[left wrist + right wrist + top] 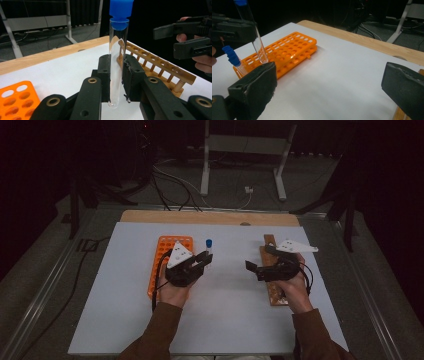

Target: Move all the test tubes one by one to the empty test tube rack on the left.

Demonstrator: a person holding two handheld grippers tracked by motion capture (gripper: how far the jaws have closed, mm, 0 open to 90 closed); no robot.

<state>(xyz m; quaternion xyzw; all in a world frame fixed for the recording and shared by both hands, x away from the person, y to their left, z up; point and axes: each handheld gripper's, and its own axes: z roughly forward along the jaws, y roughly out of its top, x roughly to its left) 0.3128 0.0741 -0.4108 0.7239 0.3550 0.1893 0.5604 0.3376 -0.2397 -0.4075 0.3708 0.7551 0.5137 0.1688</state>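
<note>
Jaws clamped on glass: seen from the high view, the left gripper [204, 260] pinches a clear glass test tube with a blue stopper [209, 251] upright above the white table mat [225, 320], just to the right of a bright orange plastic tube rack [165, 251], while the right gripper [253, 268] hangs with its jaws spread wide and nothing between them, over the near half of a long brown wooden rack [272, 292] that lies lengthwise on the mat's right side; the two grippers face each other, well apart, each in one of the person's hands, brown sleeves entering from the bottom edge. In the left gripper view, the two black pads press on the lower part of the tube [117, 62] from either side, its rounded bottom hanging just below them and clear of the mat, its stopper at the top edge; the wooden rack [160, 65] with its row of round holes runs behind, a corner of the orange rack [17, 96] sits at lower left, and the other gripper [175, 40] shows at upper right, open. In the right gripper view, its own jaws stand far apart over bare mat [332, 75]; beyond them the held tube [255, 37] slants near the orange rack [284, 53], in whose near end a second blue-stoppered tube [233, 58] stands tilted.
</note>
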